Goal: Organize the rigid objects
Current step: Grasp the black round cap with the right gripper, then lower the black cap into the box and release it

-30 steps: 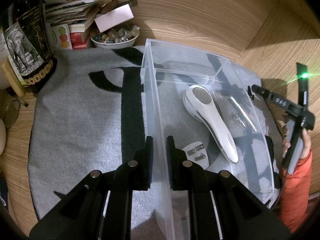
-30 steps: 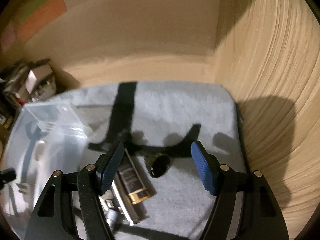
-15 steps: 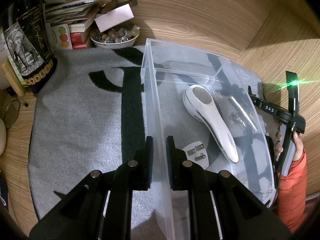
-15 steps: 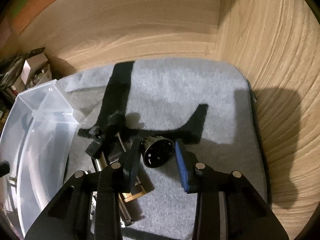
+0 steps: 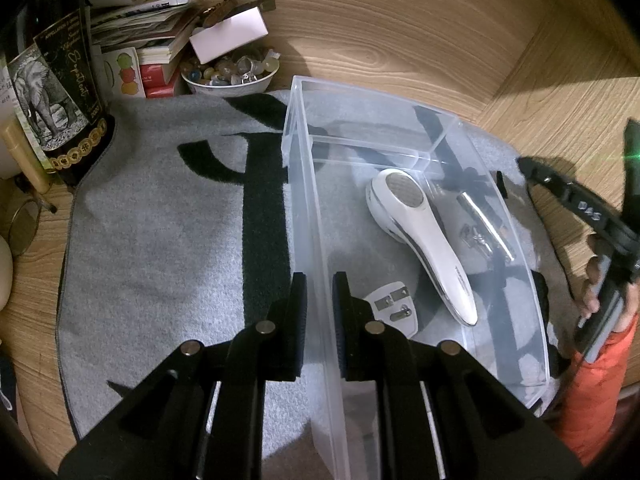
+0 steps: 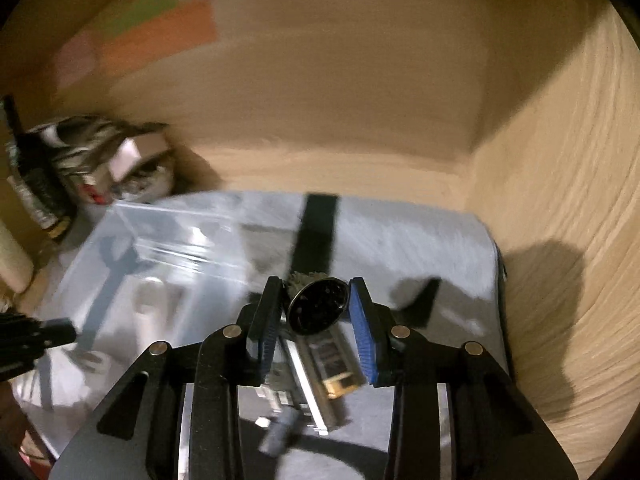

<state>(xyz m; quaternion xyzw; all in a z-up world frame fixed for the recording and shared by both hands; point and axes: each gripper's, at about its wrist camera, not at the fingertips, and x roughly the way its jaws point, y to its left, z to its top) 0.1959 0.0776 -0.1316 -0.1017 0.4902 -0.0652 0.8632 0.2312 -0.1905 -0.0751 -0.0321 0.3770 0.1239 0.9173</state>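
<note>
1. The left gripper [image 5: 319,300] has its fingers clamped on the near wall of the clear bin [image 5: 516,216], likely to steady it for loading.
2. The right gripper [image 6: 314,312] has its fingers closed on a small black round object [image 6: 318,305], held above the grey mat [image 6: 420,240] beside the bin.
3. A white handheld device [image 5: 420,236] and a plug [image 5: 394,300] already lie inside.
4. The wooden surface [image 5: 400,40] carries clutter at its back left corner.

a wooden floor [image 5: 400,32] carries a grey mat [image 5: 160,240] with black markings; beside the mat stand a bowl [image 5: 230,84], stacked books [image 5: 156,56] and a bottle [image 5: 52,92].
</note>
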